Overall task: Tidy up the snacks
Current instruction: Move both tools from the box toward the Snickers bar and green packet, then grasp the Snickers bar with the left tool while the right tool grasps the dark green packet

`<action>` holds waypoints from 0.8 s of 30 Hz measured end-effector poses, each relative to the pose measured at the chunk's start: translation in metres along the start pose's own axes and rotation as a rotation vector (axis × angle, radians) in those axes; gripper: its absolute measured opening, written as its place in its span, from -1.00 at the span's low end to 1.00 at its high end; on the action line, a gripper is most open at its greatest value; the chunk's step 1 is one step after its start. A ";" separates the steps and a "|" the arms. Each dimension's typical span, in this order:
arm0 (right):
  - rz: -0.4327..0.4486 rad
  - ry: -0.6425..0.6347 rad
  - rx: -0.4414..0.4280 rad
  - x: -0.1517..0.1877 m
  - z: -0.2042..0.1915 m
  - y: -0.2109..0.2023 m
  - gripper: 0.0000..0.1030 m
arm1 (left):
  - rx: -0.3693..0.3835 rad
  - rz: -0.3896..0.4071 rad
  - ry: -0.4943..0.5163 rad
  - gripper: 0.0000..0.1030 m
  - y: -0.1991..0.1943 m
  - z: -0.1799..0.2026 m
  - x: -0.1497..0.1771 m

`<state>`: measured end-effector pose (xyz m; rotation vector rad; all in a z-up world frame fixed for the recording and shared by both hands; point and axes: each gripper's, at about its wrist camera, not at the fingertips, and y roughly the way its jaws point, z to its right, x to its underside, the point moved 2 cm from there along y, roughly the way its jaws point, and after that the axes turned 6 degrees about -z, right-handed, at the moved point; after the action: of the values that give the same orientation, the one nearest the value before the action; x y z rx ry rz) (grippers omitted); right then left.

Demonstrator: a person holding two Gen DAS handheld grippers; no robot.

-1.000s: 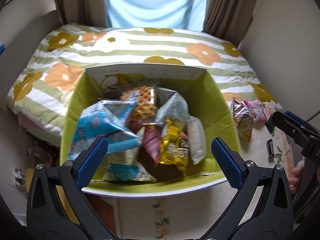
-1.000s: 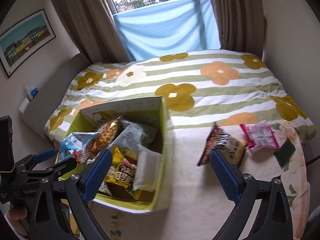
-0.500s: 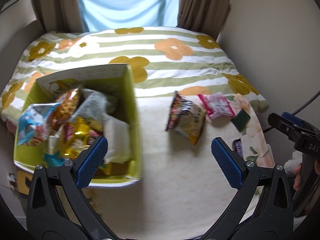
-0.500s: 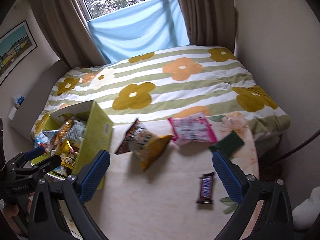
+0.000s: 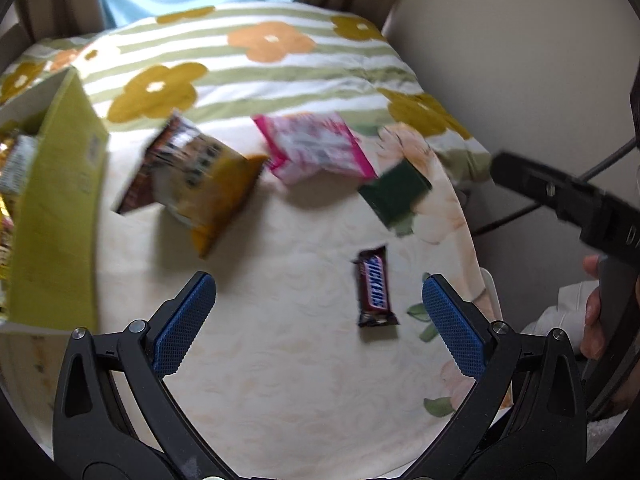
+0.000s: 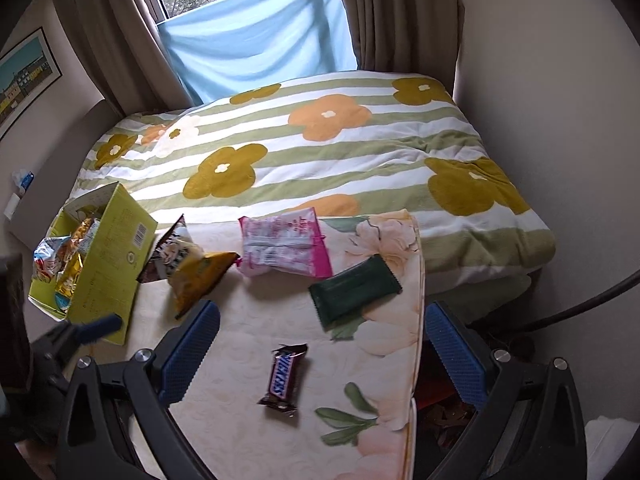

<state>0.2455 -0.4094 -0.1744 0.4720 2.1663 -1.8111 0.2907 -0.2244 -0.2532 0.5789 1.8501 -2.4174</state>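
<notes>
Blurred chip bag [image 5: 192, 184], box [image 5: 56, 216] cut off, left claw [image 5: 320, 320], right claw [image 6: 320, 348] both wide, empty

The Snickers bar [image 6: 285, 376] just ahead of the right hand-held gripper [image 6: 320, 356] wears a glossy brown film wrapper with crimped ends. Beyond it the dark green packet [image 6: 355, 291] looks matt, the pink bag [image 6: 282, 246] is shiny plastic, and the yellow chip bag [image 6: 192, 268] is crinkled glossy foil. To the gripper's left, the green box [image 6: 108, 264] is smooth printed cardboard. The worktop [image 6: 248, 432] carries a soft, faintly embossed floral cloth; the bed quilt [image 6: 320, 148] farther off is fuzzy fabric. The fingers' blue pads [image 6: 191, 352] are finely textured rubber on matt black plastic arms with metal rivets.
</notes>
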 end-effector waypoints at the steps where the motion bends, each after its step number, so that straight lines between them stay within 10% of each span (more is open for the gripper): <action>1: -0.005 0.002 -0.001 0.001 0.005 0.005 0.99 | 0.003 -0.007 0.008 0.90 0.010 0.007 0.002; 10: -0.055 -0.046 0.008 0.007 0.024 0.065 0.99 | -0.030 -0.062 0.036 0.08 0.089 0.037 0.020; 24: -0.092 -0.181 -0.001 0.002 0.028 0.115 0.98 | -0.101 -0.033 0.131 -0.48 0.098 0.052 0.021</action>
<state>0.2917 -0.4178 -0.2829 0.2027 2.0967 -1.8220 0.2819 -0.2972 -0.3387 0.7212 2.0339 -2.3411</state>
